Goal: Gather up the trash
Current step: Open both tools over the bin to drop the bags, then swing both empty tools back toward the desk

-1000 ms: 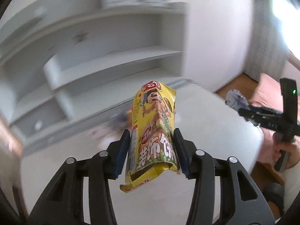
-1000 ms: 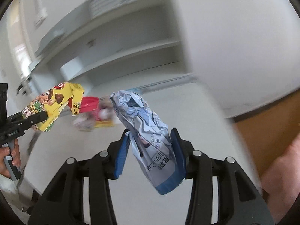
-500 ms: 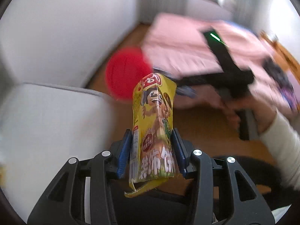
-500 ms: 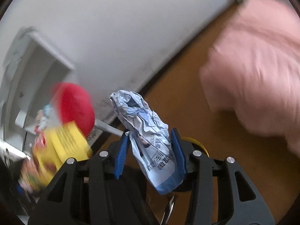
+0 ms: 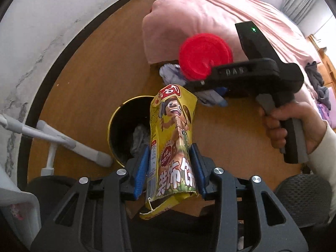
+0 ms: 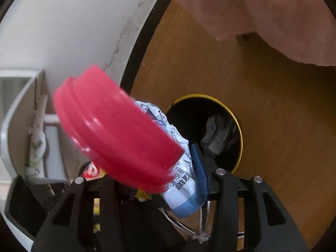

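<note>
My left gripper [image 5: 170, 168] is shut on a yellow snack bag [image 5: 173, 147] and holds it upright above a black trash bin with a yellow rim [image 5: 117, 115]. My right gripper [image 6: 168, 168] is shut on a crumpled white and blue wrapper [image 6: 182, 187], over the same bin [image 6: 237, 121]. Grey crumpled trash [image 6: 216, 136] lies inside the bin. A red round lid [image 6: 117, 134] is in the air close to the right camera and hides the left finger. In the left wrist view the lid [image 5: 204, 55] is beside the right gripper [image 5: 201, 86].
The bin stands on a wooden floor [image 5: 100, 63]. A bed with a pink cover [image 5: 210, 10] is behind it. A white wall with a dark skirting [image 5: 42, 21] is at the left, with white table legs [image 5: 63, 142]. A black chair base [image 5: 300, 195] is at the lower right.
Both grippers have swung from the white table down over the bin on the floor, still holding their wrappers. The red lid has come along and is now close to the right gripper.
</note>
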{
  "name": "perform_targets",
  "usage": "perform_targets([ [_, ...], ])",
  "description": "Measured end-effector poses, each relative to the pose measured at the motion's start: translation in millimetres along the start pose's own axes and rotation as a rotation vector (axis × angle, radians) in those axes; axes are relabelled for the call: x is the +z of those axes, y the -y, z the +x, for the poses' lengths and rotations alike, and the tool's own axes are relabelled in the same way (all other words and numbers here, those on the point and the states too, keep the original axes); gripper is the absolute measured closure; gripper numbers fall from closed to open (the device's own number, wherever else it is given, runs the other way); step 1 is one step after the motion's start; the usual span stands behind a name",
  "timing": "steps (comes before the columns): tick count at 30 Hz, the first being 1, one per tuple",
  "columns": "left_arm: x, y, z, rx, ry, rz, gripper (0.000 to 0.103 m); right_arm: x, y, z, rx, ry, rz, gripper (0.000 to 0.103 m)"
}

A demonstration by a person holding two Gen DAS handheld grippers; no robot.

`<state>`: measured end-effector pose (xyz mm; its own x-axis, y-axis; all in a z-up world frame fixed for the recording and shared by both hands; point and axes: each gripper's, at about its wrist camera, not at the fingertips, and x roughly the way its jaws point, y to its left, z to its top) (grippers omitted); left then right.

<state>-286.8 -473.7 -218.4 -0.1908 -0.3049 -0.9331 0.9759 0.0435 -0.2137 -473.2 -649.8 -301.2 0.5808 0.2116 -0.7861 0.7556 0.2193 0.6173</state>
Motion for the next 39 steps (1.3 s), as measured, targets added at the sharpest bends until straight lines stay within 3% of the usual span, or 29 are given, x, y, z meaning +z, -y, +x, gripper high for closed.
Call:
perform_targets([
  [5, -5.4, -6.1, 10.7, 0.043, -0.009, -0.03, 0.048, -6.9, 10.4, 20.5, -0.002, -0.065, 0.021, 0.054],
  [7, -5.1, -11.9, 19.1, 0.044, -0.037, -0.052, 0.028, -10.6, 14.0, 23.7, -0.02, -0.081, 0.04, 0.032],
  [8, -5.7, -14.4, 21.7, 0.051, -0.046, -0.064, 0.02, -9.4, 15.9, 25.9, -0.038, -0.093, 0.06, 0.012],
  [9, -7.4, -15.3, 22.0, 0.051, -0.047, -0.075, 0.01, -7.8, 17.4, 26.8, -0.044, -0.104, 0.087, 0.009],
  [12, -8.6, -16.4, 20.4, 0.027, -0.026, -0.077, 0.01, -8.1, 21.2, 24.4, 0.009, -0.116, 0.144, 0.009],
  [16, -9.6, -8.2, 7.7, 0.013, 0.024, -0.027, 0.01, -4.6, 21.6, -3.4, 0.015, -0.078, 0.153, 0.009],
  [20, -6.2, 21.1, -49.7, -0.017, 0.159, 0.066, 0.01, 2.9, -6.6, -66.7, -0.066, 0.082, 0.048, 0.009],
  [21, -6.0, 27.8, -69.2, -0.014, 0.207, 0.097, 0.01, -0.2, -19.8, -89.1, -0.108, 0.157, 0.005, 0.009],
  [24, -10.9, 39.5, -147.3, 0.028, 0.417, 0.169, 0.009, -23.4, -90.4, -170.5, -0.261, 0.502, -0.227, 0.007],
  [26, -20.4, 27.8, -204.8, 0.104, 0.571, 0.145, 0.007, -38.6, -128.2, -196.6, -0.312, 0.639, -0.343, 0.007],
  [29, -40.5, -9.1, -261.7, 0.24, 0.694, 0.046, 0.007, -55.8, -185.8, -206.2, -0.333, 0.774, -0.503, 0.007],
  [31, -66.6, -49.6, -290.4, 0.377, 0.717, -0.068, 0.006, -56.0, -215.6, -191.8, -0.304, 0.746, -0.57, 0.007],
  [34, -114.2, -109.9, -315.8, 0.572, 0.678, -0.251, 0.006, -52.8, -262.9, -155.3, -0.245, 0.656, -0.679, 0.007],
  [36, -145.0, -145.0, -327.9, 0.654, 0.641, -0.372, 0.006, -51.8, -301.3, -123.6, -0.214, 0.59, -0.762, 0.007],
  [37, -173.9, -173.0, -337.4, 0.695, 0.614, -0.478, 0.006, -51.2, -316.4, -110.8, -0.196, 0.56, -0.788, 0.007],
  [39, -208.3, -202.9, -349.6, 0.728, 0.587, -0.603, 0.006, -51.9, -352.6, -80.7, -0.145, 0.488, -0.841, 0.007],
])
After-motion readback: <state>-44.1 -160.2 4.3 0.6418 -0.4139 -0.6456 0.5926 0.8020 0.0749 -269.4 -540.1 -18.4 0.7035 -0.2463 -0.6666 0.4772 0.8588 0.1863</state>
